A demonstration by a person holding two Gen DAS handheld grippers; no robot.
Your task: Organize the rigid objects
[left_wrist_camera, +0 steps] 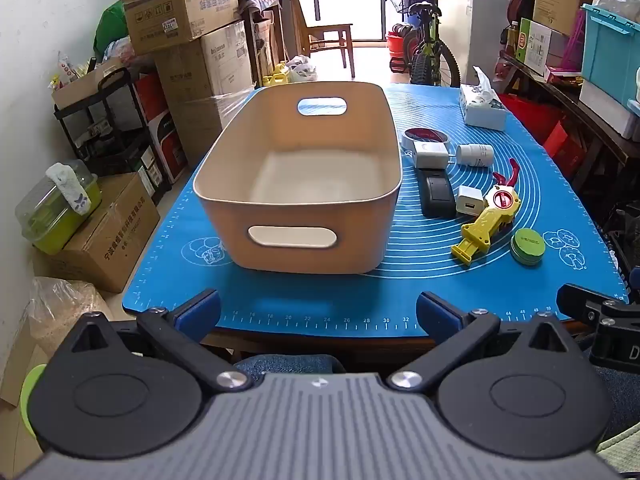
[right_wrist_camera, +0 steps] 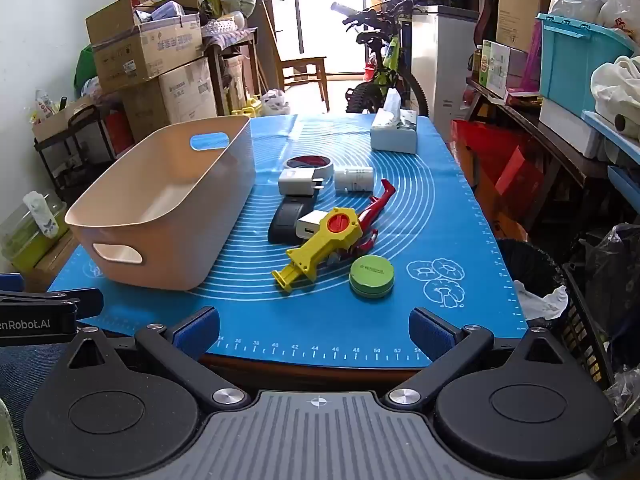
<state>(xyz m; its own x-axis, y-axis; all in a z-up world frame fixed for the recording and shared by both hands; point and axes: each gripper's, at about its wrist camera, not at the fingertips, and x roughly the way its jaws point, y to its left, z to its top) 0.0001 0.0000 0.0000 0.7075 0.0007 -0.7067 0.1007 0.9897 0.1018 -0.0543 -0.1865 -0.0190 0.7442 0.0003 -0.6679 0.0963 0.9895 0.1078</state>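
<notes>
Item 1: empty beige bin (left_wrist_camera: 298, 184), straight ahead of my left claw (left_wrist_camera: 318, 312), on the bench mat (left_wrist_camera: 360, 304).
Item 2: loose goods ahead of my right claw (right_wrist_camera: 314, 330): green tin (right_wrist_camera: 371, 276) nearest, yellow toy (right_wrist_camera: 320, 248), chargers, black mouse (right_wrist_camera: 285, 218) beyond, clustered beside the bin for short transfers.
Both claws spread wide, holding nothing; sorting not begun.

Landmark: bin (left_wrist_camera: 298, 184), on mat (left_wrist_camera: 248, 312). Right of bin, far to near: tape roll (right_wrist_camera: 309, 163), charger (right_wrist_camera: 297, 182), bottle (right_wrist_camera: 354, 179), mouse (right_wrist_camera: 285, 222), adapter (right_wrist_camera: 310, 227), launcher toy (right_wrist_camera: 320, 246), round tin (right_wrist_camera: 371, 276). Tissue box (right_wrist_camera: 394, 132) behind, right of bin.
</notes>
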